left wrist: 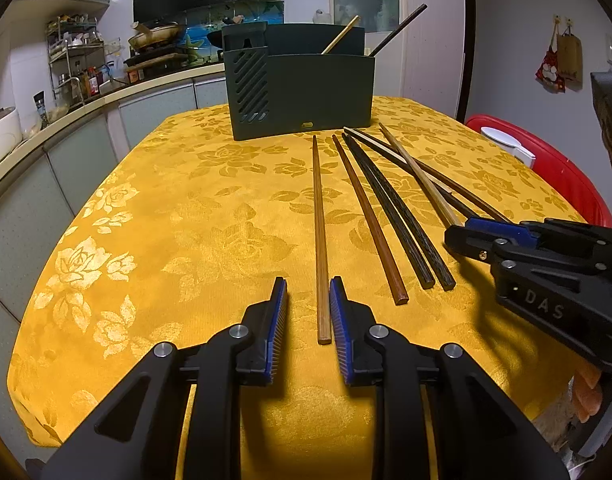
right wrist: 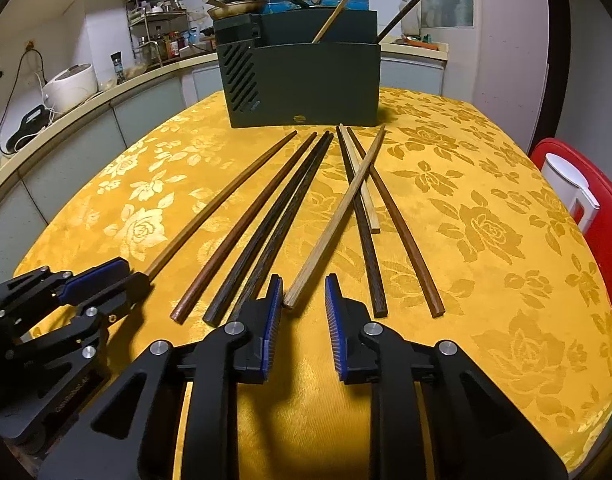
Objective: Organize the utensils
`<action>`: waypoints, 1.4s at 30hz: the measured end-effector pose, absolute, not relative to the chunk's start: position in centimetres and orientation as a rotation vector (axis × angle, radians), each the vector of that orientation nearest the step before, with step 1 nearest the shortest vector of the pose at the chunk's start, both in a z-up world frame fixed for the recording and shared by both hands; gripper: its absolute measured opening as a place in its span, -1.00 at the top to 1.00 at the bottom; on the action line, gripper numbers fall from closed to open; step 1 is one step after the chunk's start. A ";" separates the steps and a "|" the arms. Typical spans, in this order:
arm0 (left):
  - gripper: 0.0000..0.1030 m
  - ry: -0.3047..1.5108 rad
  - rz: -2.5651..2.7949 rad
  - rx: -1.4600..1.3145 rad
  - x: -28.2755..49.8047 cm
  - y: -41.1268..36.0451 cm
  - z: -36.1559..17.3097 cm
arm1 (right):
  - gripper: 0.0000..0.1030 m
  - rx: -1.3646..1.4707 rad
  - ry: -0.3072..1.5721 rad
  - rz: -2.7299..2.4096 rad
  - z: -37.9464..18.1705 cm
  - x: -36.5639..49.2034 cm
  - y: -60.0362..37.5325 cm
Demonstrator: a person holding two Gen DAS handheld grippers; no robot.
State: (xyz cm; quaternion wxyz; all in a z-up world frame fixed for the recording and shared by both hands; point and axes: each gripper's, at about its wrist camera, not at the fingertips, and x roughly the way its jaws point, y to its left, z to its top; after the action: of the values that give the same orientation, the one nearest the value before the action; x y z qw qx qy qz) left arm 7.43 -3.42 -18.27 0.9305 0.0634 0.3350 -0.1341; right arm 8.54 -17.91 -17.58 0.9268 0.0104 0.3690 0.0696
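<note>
- The left gripper (left wrist: 308, 292) has its jaws narrowly apart, with a clear gap between the blue pads (left wrist: 279, 312).
- The near end of a light brown chopstick (left wrist: 321, 240) lies in this gap, close to the right pad; I cannot tell if the pad touches it.
- The right gripper (right wrist: 303, 290) is also narrowly spread, its pads (right wrist: 333, 312) not pressed together.
- The end of a pale chopstick (right wrist: 334, 224) lies just before its gap, near the left pad, not pinched.
- The other chopsticks lie in a fan on the yellow tablecloth (right wrist: 486, 280), their thin tips toward the far edge: a reddish one (left wrist: 368, 216), a dark pair (left wrist: 398, 216) touching each other, and three more crossing under the pale one.
- The dark green utensil holder (left wrist: 306, 92) stands upright near the far edge of the table, and two chopsticks lean inside it.
</note>
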 end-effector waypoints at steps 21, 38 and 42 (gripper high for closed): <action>0.88 0.677 -0.289 0.126 7.5 -3.7 -17.1 | 0.86 0.055 0.699 0.077 -15.2 8.2 -20.6; 0.88 0.451 -0.272 0.087 6.8 -1.7 -7.7 | 0.86 0.056 0.465 0.095 -8.1 6.2 -22.9; 0.88 0.411 -0.269 0.075 7.6 -1.4 -5.6 | 0.86 0.051 0.426 0.109 -6.6 6.4 -22.7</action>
State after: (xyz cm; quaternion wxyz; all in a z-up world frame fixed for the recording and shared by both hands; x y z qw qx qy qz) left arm 7.61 -1.38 -5.62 0.9693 0.0373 0.2036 -0.1330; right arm 6.38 -22.69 -6.65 0.9756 0.0254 0.2112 0.0540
